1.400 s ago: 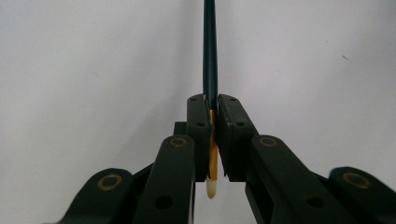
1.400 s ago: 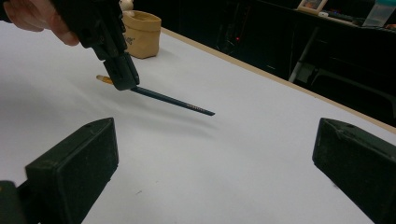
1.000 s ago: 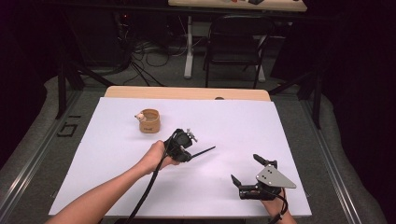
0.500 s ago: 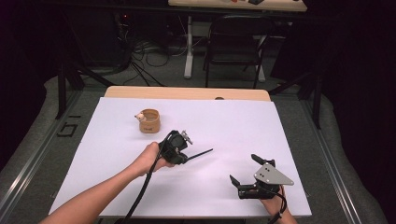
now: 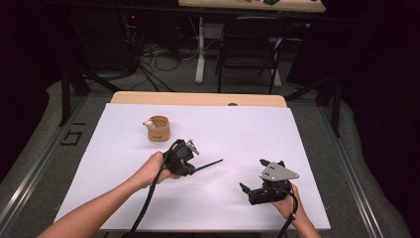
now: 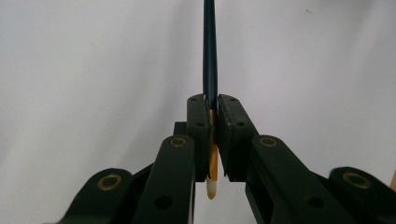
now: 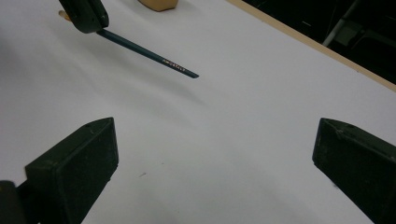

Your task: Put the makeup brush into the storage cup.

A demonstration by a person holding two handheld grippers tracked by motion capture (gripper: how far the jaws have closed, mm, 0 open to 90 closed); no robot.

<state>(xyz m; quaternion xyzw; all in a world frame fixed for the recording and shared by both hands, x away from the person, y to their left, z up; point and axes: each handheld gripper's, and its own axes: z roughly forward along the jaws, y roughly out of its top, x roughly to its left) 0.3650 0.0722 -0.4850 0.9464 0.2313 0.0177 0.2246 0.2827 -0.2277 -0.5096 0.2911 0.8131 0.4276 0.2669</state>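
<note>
A person sits at a desk (image 5: 307, 148) covered with a white sheet, a hand-held gripper in each hand. The left hand-held gripper (image 5: 194, 159) is clamped shut on a slim dark teal pencil (image 5: 209, 164). In the left gripper view the two black jaws press together on the pencil (image 6: 209, 56) near its yellow end, whose pale tip pokes out below the pads, while the long dark shaft runs straight ahead over the white sheet. From the high view, the pencil sticks out level toward the middle of the desk, lifted clear of the surface and casting a faint shadow.

The right hand-held gripper (image 5: 257, 183) sits near the front right of the desk with its jaws spread wide and nothing between them. In the right gripper view its two black pads stand far apart at the bottom corners, and the pencil (image 7: 149, 53), with small printed lettering, is seen farther off, held by the other gripper.

A small round tan wooden cup (image 5: 159, 128) with a little pale figure on its rim stands at the back left of the sheet, apart from both grippers.

Judging by this, the pick-up is done: the pencil is off the desk and firmly held. What remains looks like either a handover to the waiting open gripper or placing the pencil into the cup; neither has started.
</note>
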